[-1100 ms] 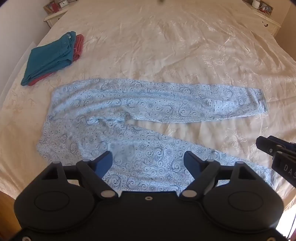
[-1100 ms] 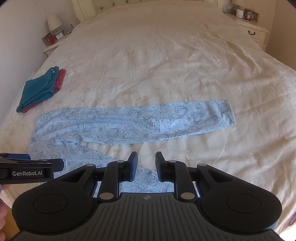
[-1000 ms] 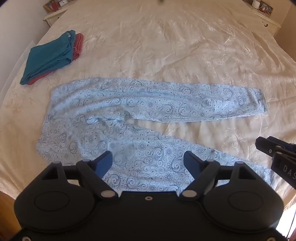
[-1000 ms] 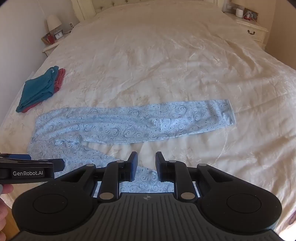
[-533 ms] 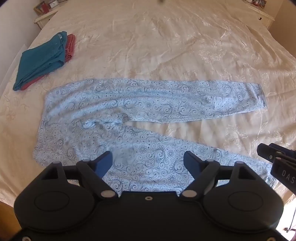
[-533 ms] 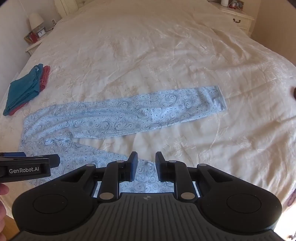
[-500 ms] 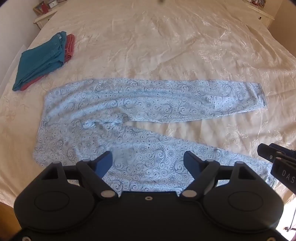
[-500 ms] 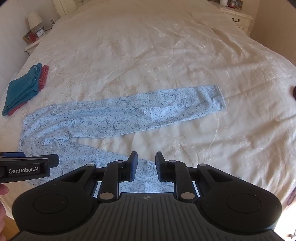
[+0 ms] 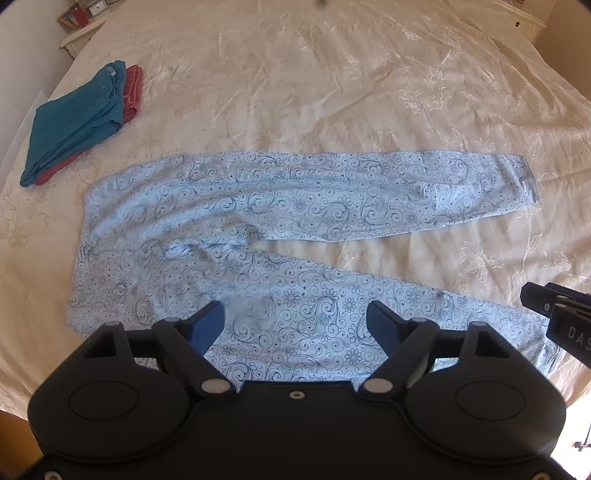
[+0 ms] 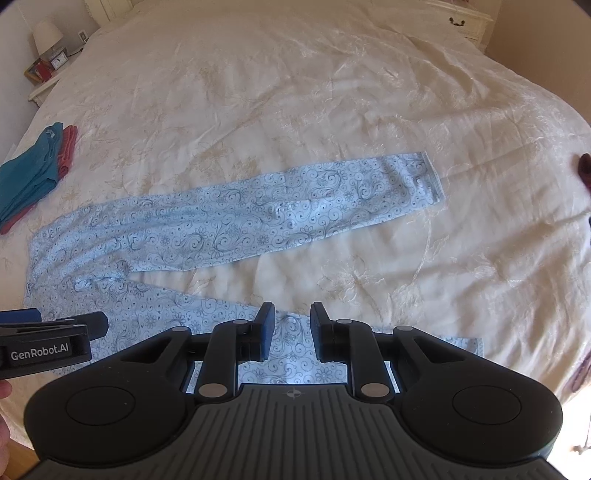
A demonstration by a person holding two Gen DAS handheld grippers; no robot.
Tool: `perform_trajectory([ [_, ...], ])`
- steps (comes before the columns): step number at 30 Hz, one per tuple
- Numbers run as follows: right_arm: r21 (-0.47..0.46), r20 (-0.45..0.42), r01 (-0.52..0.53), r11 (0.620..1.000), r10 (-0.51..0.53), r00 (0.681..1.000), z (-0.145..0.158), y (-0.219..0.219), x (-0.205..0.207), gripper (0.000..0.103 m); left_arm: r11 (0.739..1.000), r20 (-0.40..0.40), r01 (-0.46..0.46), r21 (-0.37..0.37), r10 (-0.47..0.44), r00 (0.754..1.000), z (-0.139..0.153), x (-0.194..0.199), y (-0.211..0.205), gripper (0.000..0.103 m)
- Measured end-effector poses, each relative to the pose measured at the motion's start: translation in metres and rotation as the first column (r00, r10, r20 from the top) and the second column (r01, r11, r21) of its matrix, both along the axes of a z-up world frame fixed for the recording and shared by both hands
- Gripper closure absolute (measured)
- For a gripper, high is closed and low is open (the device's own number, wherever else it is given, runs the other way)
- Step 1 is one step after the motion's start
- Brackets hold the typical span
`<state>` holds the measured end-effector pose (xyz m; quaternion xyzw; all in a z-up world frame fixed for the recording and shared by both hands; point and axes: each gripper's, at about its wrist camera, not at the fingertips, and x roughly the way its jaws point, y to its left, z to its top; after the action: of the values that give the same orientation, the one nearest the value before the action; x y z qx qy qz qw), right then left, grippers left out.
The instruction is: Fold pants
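Note:
Light blue pants (image 9: 280, 206) with a dark swirl print lie flat on the cream bedspread, waist to the left, legs spread apart to the right. They also show in the right wrist view (image 10: 236, 221). My left gripper (image 9: 295, 317) is wide open and empty above the near leg, close to the crotch. My right gripper (image 10: 291, 321) is open with a narrow gap and empty, above the near leg towards its hem (image 10: 476, 345). Each gripper shows at the edge of the other's view.
A folded stack of teal and red clothes (image 9: 74, 122) lies at the bed's left side. A nightstand with a lamp and clock (image 10: 48, 48) stands far left, a white dresser (image 10: 465, 18) far right. The near bed edge runs just below the grippers.
Both grippers have moved forward and lower over the bed, so the pants look larger. Neither gripper's opening has changed and the pants have not moved.

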<state>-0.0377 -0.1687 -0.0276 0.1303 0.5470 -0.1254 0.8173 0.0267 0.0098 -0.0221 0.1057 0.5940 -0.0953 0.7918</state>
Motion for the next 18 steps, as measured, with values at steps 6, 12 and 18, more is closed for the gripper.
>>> perform_trajectory([
  [6,-0.006,-0.010,-0.001,1.000,0.001,1.000,-0.0012,0.0020,0.0043,0.082,1.000,-0.016,0.021,0.008,-0.021,1.000,-0.0050,-0.0014,-0.0019,0.019],
  [12,-0.015,-0.015,0.005,1.000,-0.005,1.000,-0.0018,0.0040,0.0046,0.082,0.999,-0.028,0.040,0.015,-0.039,0.999,-0.0084,-0.0010,-0.0018,0.019],
  [18,-0.017,-0.020,0.019,1.000,-0.020,1.000,-0.0023,0.0045,0.0053,0.082,0.999,-0.034,0.046,0.016,-0.046,0.998,-0.0093,0.0002,-0.0005,0.019],
])
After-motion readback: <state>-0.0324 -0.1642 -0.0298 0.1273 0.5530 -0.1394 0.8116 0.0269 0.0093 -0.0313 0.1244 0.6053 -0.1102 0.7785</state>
